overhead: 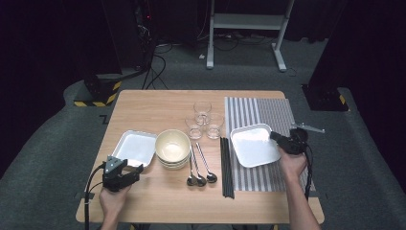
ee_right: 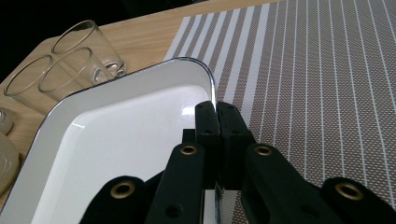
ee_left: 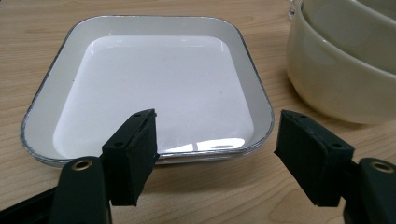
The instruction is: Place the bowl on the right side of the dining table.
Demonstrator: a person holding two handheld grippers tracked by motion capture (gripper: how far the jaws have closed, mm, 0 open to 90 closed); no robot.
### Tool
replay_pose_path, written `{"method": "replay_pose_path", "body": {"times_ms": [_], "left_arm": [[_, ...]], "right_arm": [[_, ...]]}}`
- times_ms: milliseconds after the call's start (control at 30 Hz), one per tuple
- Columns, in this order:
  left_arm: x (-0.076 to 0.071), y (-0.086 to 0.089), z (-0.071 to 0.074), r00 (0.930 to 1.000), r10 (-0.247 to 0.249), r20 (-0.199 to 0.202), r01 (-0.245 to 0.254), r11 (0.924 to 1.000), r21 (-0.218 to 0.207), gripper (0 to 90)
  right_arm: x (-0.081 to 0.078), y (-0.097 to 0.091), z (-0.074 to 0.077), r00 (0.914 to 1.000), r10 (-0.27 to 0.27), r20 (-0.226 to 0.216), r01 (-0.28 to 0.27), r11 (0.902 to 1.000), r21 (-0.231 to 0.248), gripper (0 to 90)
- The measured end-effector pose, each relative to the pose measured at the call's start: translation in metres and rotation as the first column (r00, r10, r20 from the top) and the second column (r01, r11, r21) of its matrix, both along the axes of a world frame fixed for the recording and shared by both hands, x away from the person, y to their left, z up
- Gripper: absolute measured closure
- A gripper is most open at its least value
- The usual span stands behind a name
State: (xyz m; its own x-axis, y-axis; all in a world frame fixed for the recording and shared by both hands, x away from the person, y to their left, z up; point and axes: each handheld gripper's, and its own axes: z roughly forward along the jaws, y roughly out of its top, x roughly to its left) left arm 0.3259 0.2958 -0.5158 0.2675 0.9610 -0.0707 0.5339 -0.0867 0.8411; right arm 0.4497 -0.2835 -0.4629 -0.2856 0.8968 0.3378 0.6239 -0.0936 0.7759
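A white square plate (overhead: 251,145) lies on the striped placemat (overhead: 268,111) at the right. My right gripper (overhead: 277,138) is shut on its right rim; in the right gripper view the jaws pinch the plate (ee_right: 116,140) edge at the gripper (ee_right: 217,111) tips. At the left, a stack of white square plates (overhead: 136,147) rests on the wood. My left gripper (overhead: 135,171) stands open just in front of it. In the left gripper view its gripper (ee_left: 217,135) has nothing between the jaws, and the plate stack (ee_left: 149,79) lies just beyond them.
Stacked cream bowls (overhead: 172,147) sit right of the left plates, close to the left gripper's right jaw (ee_left: 345,70). Three glasses (overhead: 205,120) stand behind them. Three spoons (overhead: 200,167) and black chopsticks (overhead: 226,167) lie mid-table. The table's front edge (overhead: 201,220) is near both hands.
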Motion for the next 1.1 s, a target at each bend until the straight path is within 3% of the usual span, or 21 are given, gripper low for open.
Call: {"method": "replay_pose_path", "body": {"times_ms": [567,733,1100], "left_arm": [[-0.009,0.006,-0.011,0.9986,0.053,-0.008,-0.052,0.9985,0.016,27.4],[-0.01,0.01,-0.016,0.9968,0.071,-0.038,-0.07,0.9974,0.02,26.2],[-0.009,0.011,-0.018,0.9946,0.083,-0.062,-0.081,0.9963,0.027,24.5]], "right_arm": [[-0.001,-0.013,-0.019,0.9967,-0.075,-0.032,0.075,0.9972,0.0,88.4],[-0.001,-0.017,-0.026,0.9932,-0.105,-0.05,0.105,0.9944,0.003,88.4],[0.003,-0.02,-0.032,0.9878,-0.141,-0.067,0.14,0.99,-0.012,88.4]]}}
